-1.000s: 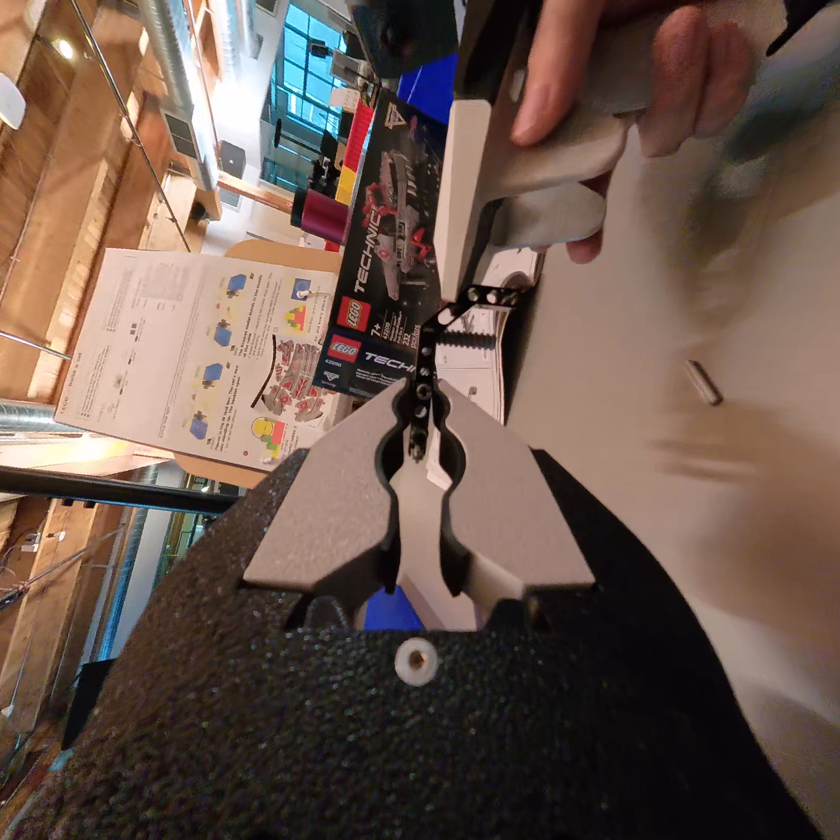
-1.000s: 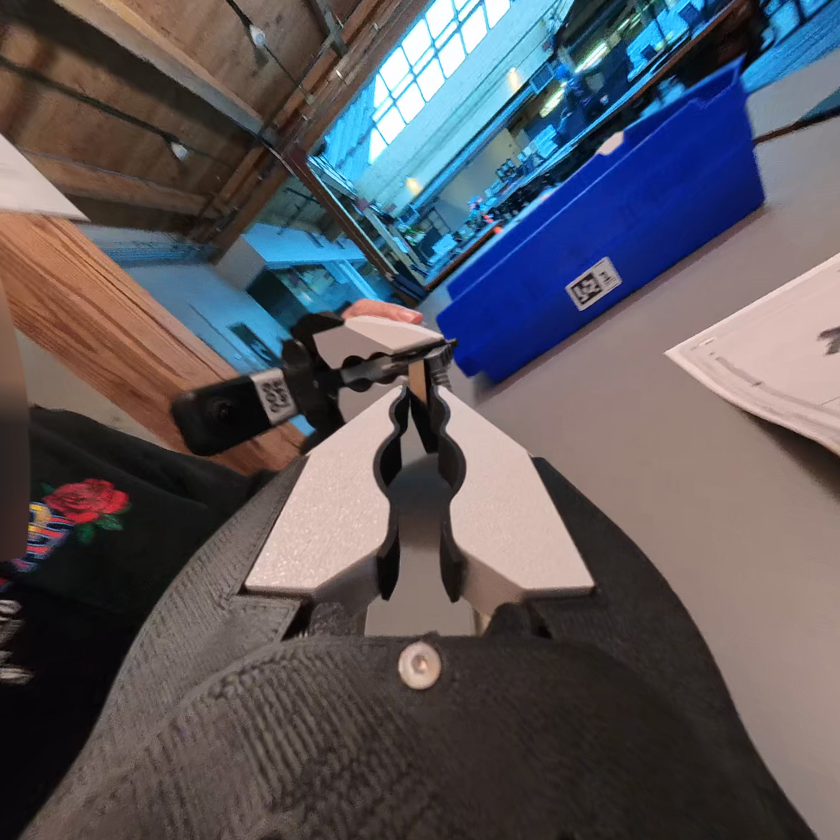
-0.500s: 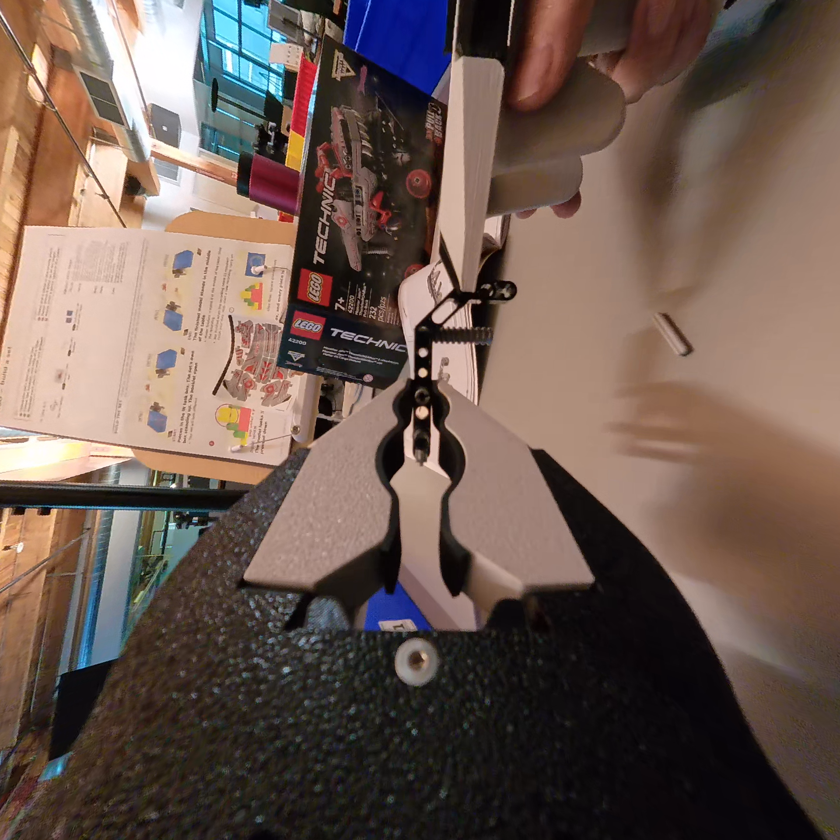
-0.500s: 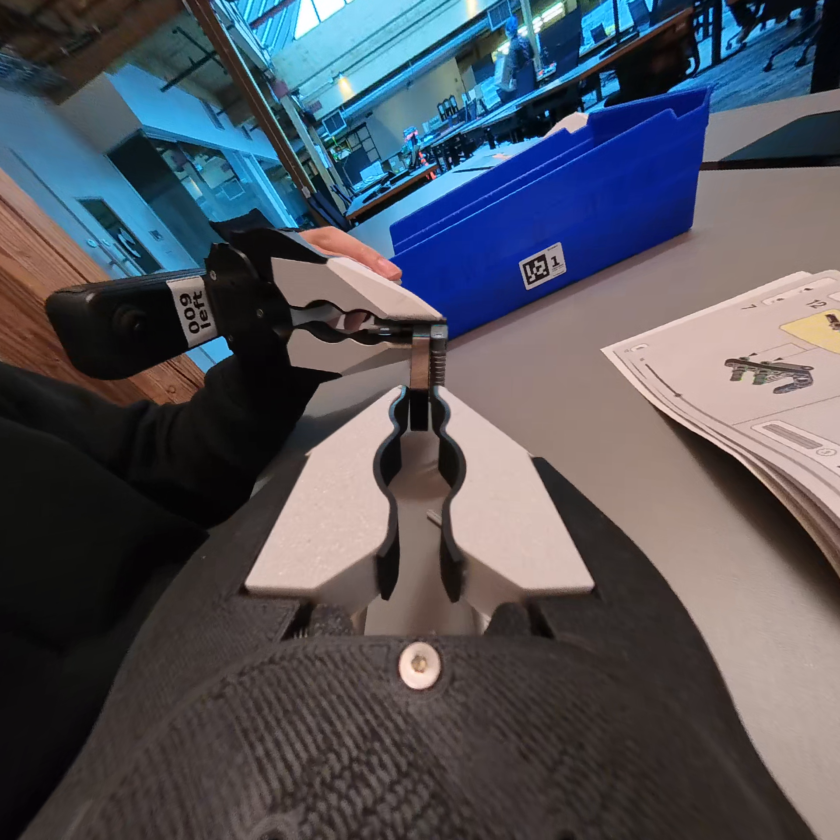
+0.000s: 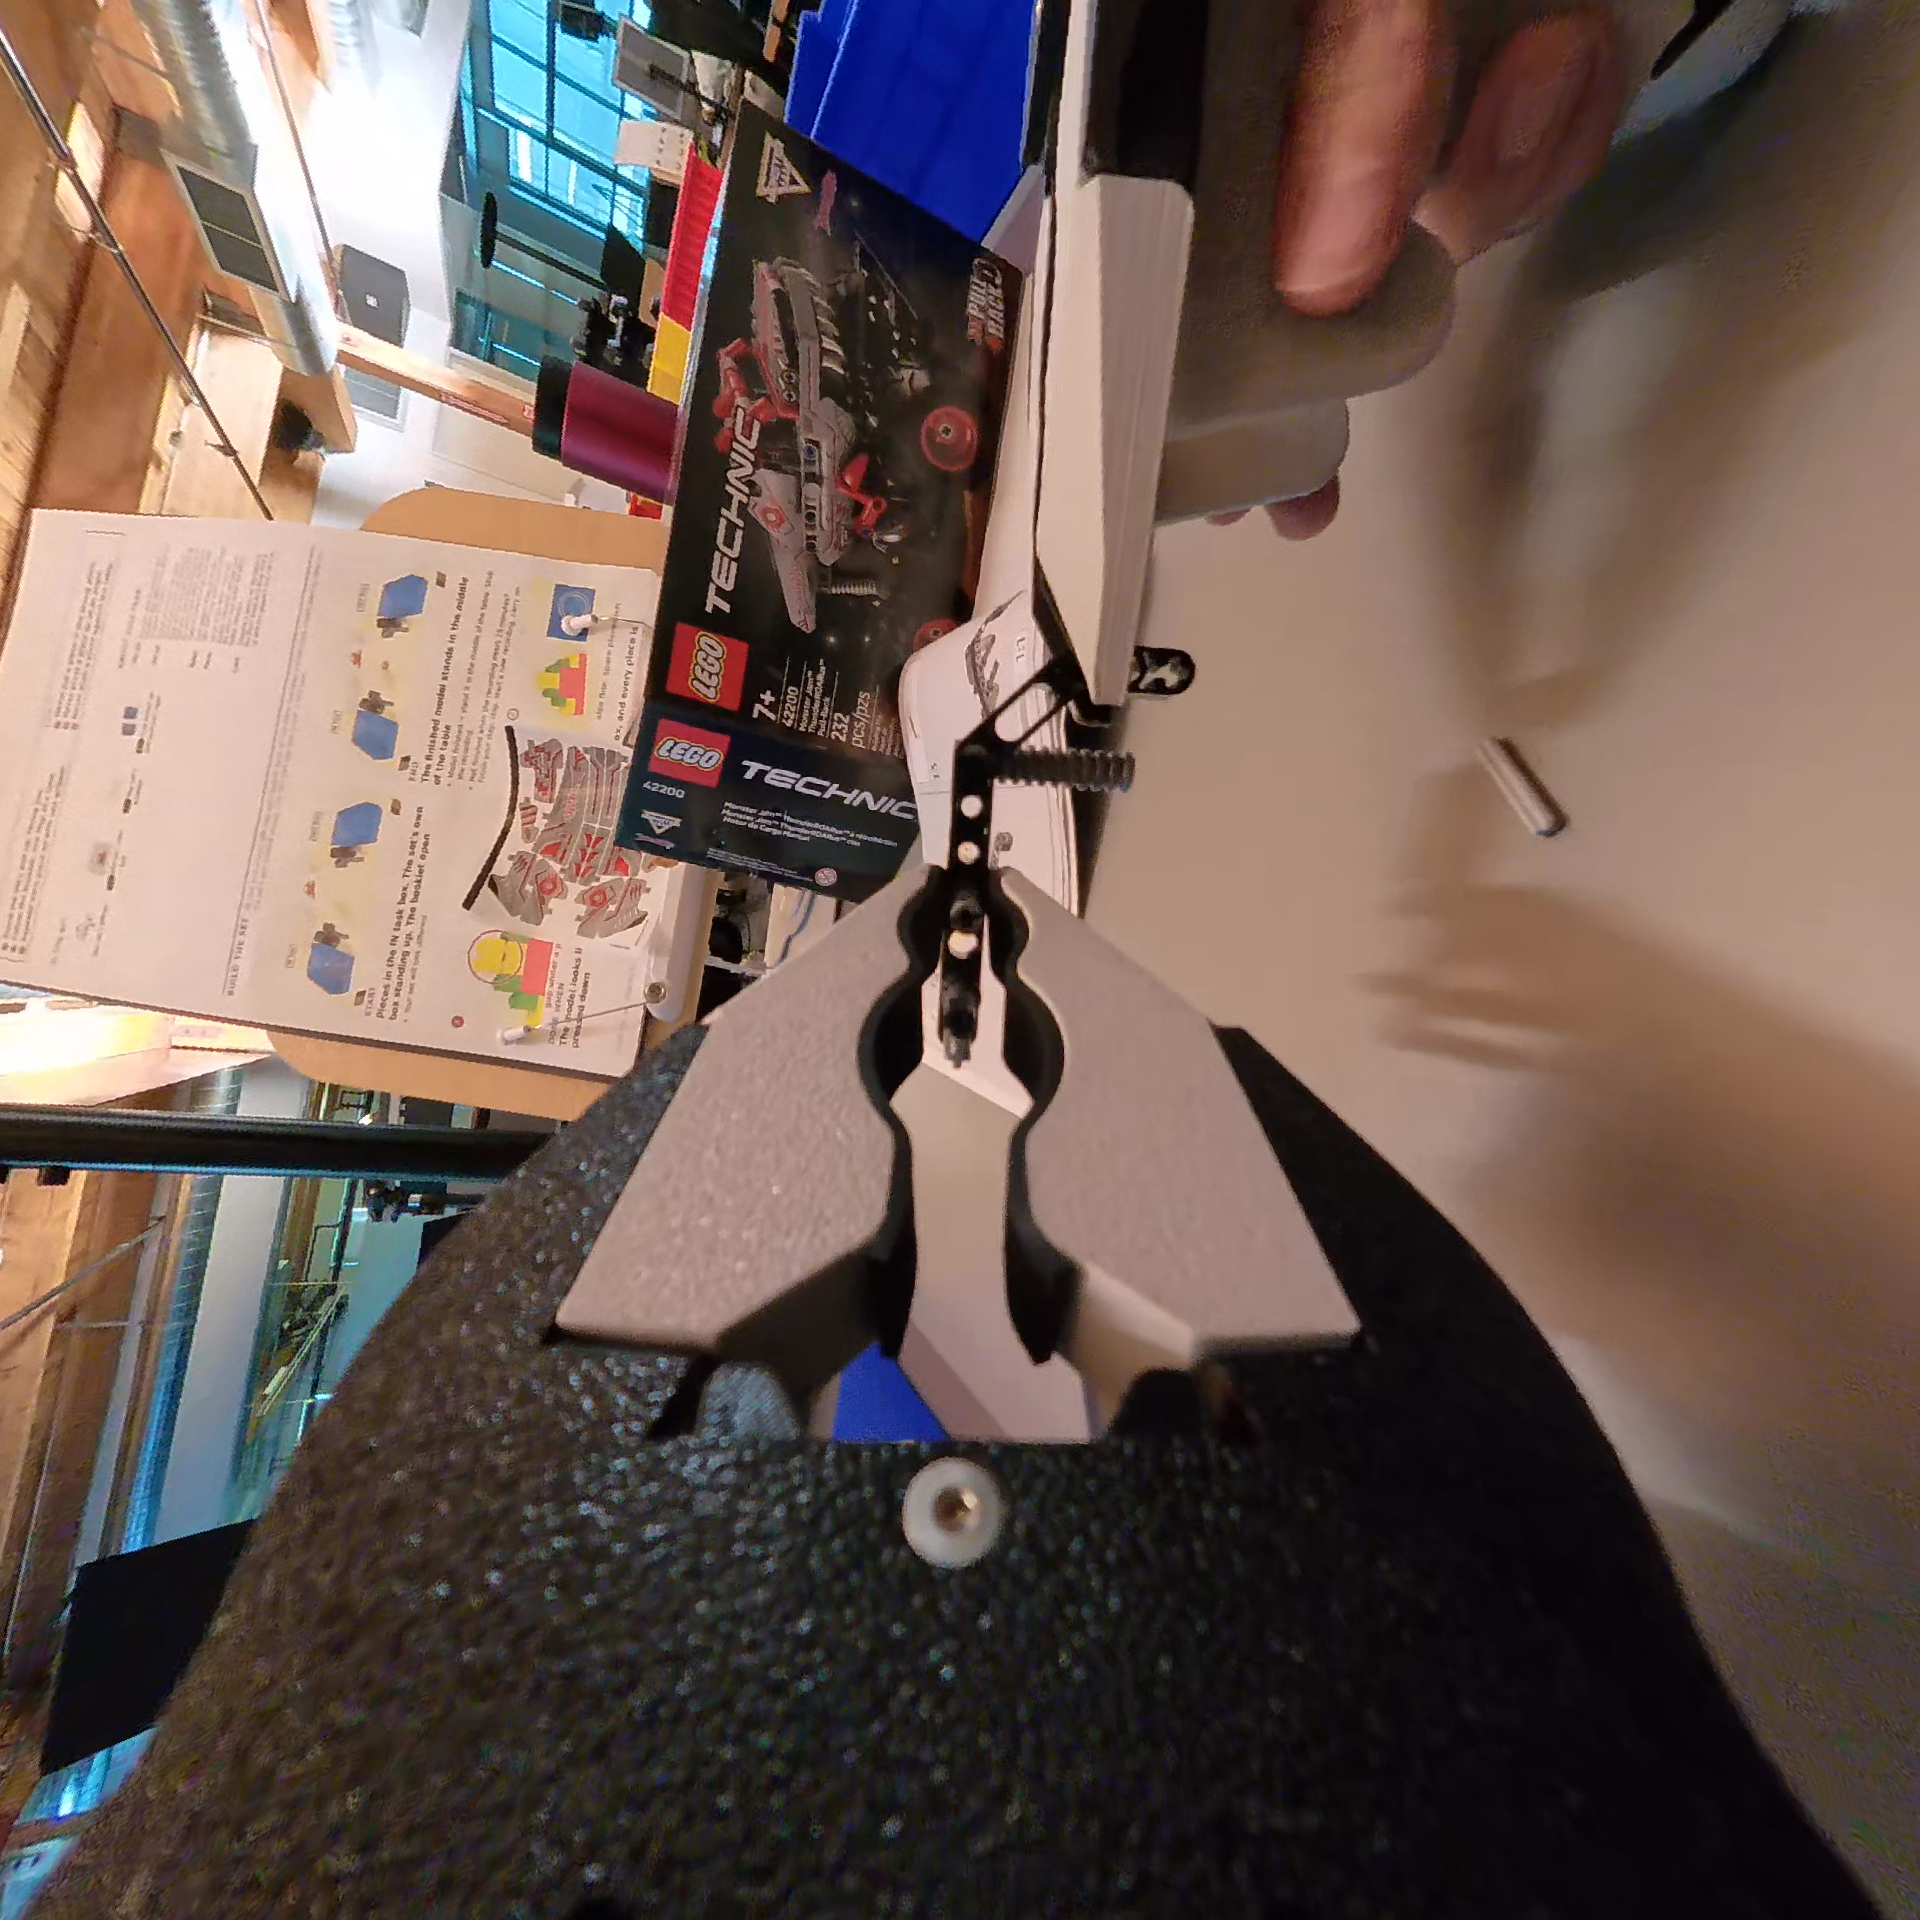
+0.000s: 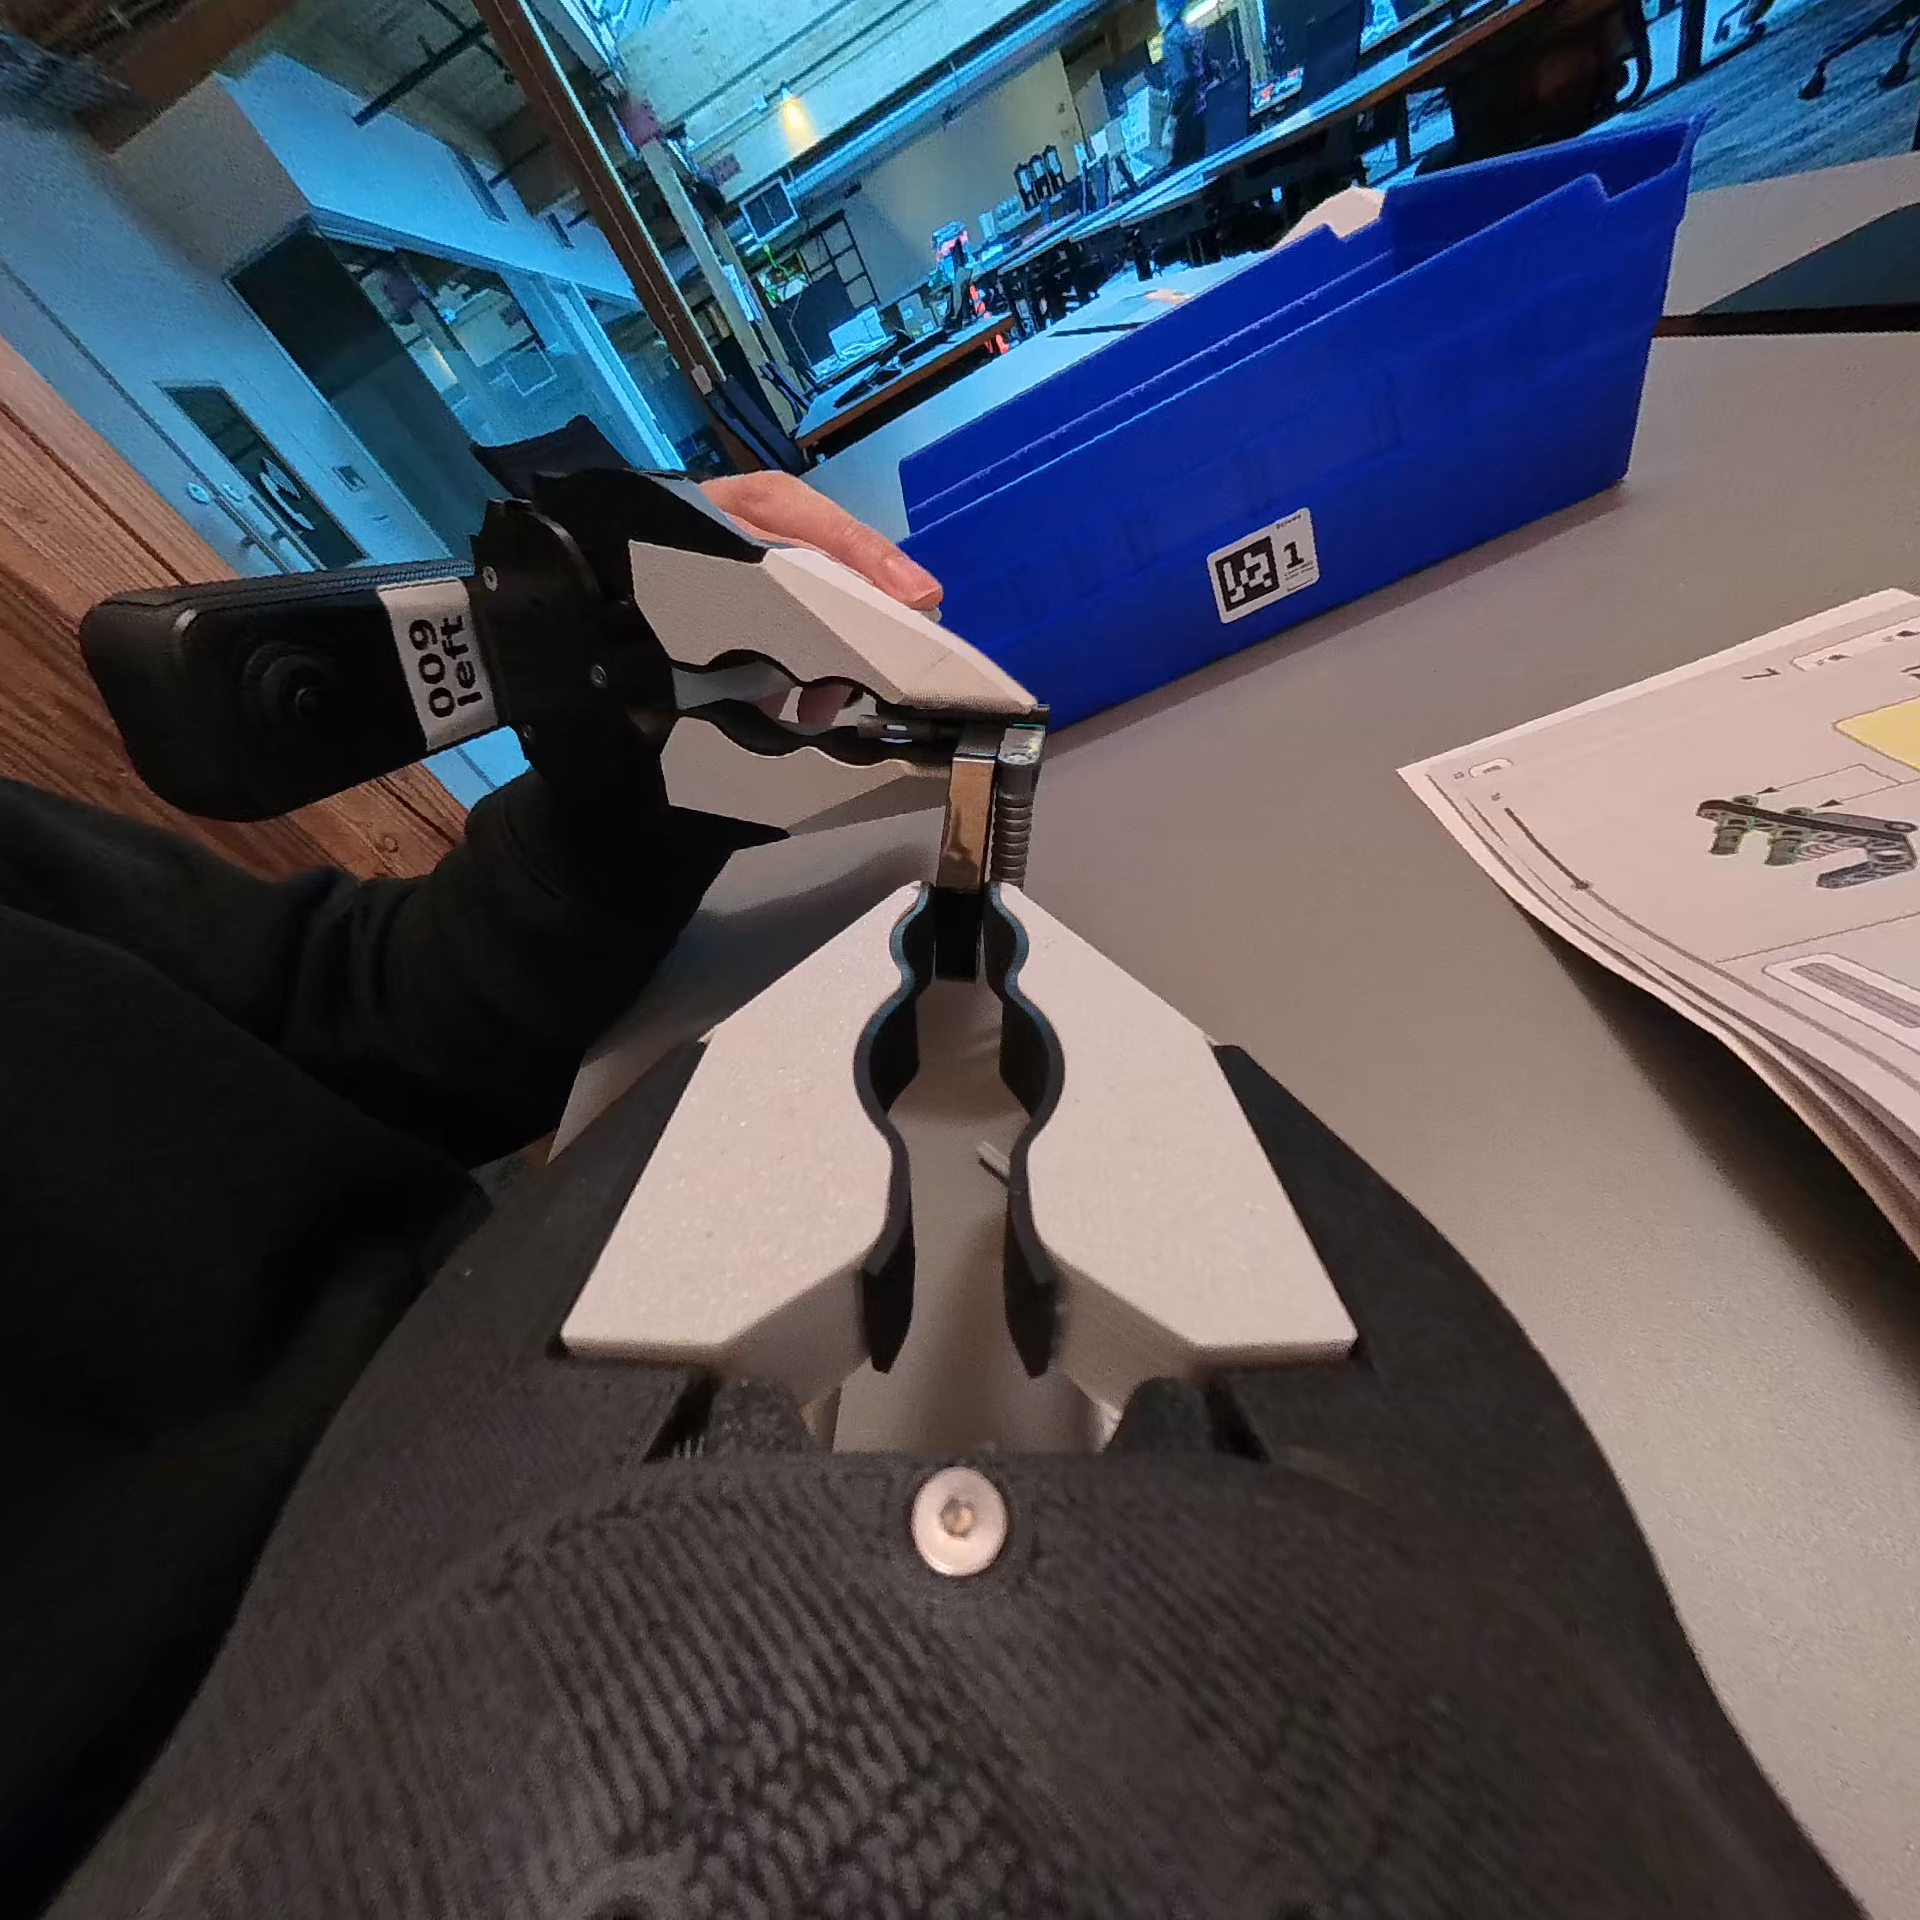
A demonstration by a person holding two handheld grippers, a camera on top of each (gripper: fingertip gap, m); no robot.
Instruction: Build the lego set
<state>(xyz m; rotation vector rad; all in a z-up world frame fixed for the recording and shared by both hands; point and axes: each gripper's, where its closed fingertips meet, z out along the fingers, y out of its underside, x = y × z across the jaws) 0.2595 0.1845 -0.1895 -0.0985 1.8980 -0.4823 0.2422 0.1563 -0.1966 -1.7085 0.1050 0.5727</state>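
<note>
Two tools clamp one black beam [image 5: 966, 831], loose pin [image 5: 1522, 784] left-view only

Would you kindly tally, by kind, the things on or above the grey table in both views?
Grey-fingered grippers: 2
Black Lego beam assembly with spring: 1
Loose grey pin: 1
Blue plastic bin: 1
White instruction booklet: 1
Black Lego set box: 1
Total: 7
</note>
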